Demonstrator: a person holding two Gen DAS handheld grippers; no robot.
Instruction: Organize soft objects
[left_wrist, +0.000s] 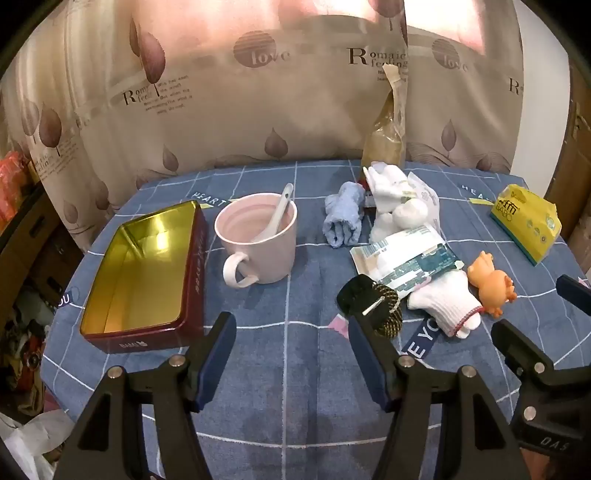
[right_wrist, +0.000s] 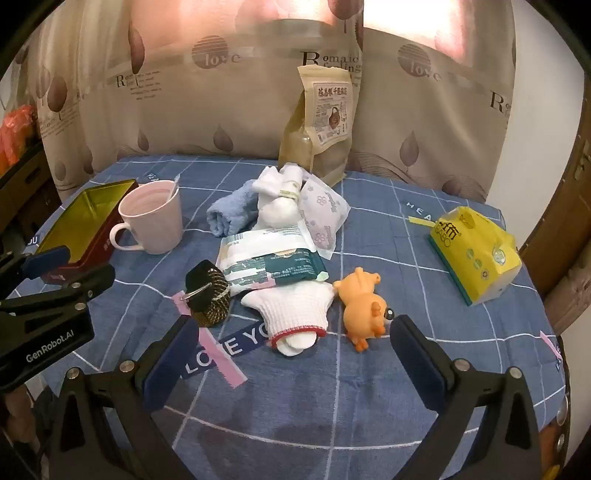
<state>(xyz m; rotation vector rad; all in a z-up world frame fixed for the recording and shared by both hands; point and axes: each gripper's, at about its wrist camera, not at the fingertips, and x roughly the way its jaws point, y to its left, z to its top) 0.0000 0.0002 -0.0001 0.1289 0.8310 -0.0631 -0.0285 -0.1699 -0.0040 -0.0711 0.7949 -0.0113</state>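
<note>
Soft stuff was all bunched mid-surface: a rolled blue towel (right_wrist: 231, 214) lay beside some bundled white socks (right_wrist: 277, 206), and a white knit glove (right_wrist: 295, 314) with a red-trimmed cuff lay flat, its fingers tucked under a wipes packet (right_wrist: 269, 262).

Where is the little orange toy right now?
In the right wrist view, the orange toy lies on the blue cloth, touching the white glove, left of the yellow tissue pack.
</note>
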